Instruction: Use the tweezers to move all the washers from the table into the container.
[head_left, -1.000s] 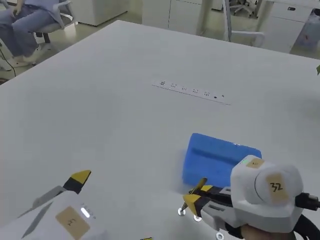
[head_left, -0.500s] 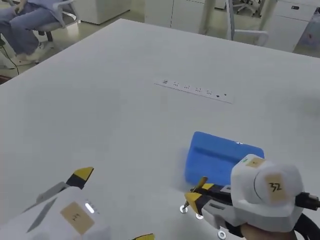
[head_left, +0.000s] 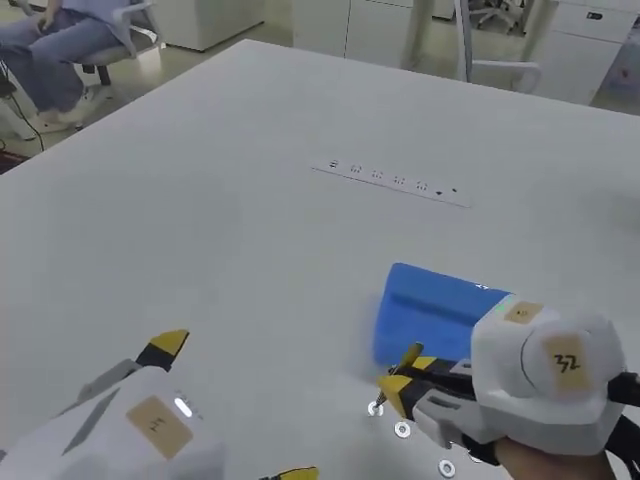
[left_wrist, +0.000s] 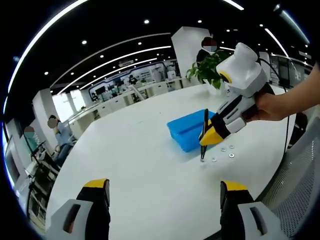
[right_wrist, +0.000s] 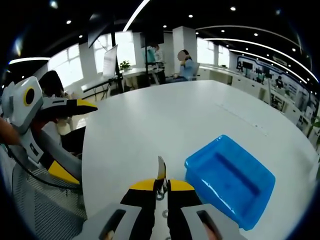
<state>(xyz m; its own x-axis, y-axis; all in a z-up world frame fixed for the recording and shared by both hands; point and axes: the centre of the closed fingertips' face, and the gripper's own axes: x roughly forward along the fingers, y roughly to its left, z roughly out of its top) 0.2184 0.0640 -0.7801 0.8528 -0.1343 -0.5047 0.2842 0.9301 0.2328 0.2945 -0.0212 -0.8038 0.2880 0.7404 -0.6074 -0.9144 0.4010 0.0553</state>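
A blue container (head_left: 440, 308) sits on the white table (head_left: 250, 200). Just in front of it lie three small metal washers, one (head_left: 375, 408) at the tweezers' tip, another (head_left: 402, 430) beside it and a third (head_left: 446, 467) nearer me. My right gripper (head_left: 405, 385) is shut on the thin tweezers (right_wrist: 161, 172), which point down at the table beside the container (right_wrist: 230, 180). In the left gripper view the tweezers (left_wrist: 204, 131) stand over the washers (left_wrist: 214, 160). My left gripper (head_left: 228, 412) hangs open and holds nothing at the lower left.
A flush strip of power sockets (head_left: 392, 182) runs across the table beyond the container. A person sits on a chair (head_left: 70, 35) past the far left corner. White cabinets (head_left: 400, 25) stand behind the table.
The view has shifted slightly. My right gripper has edged a little to the right, still shut on the tweezers over the washers. My left gripper's second jaw tip now shows at the bottom edge.
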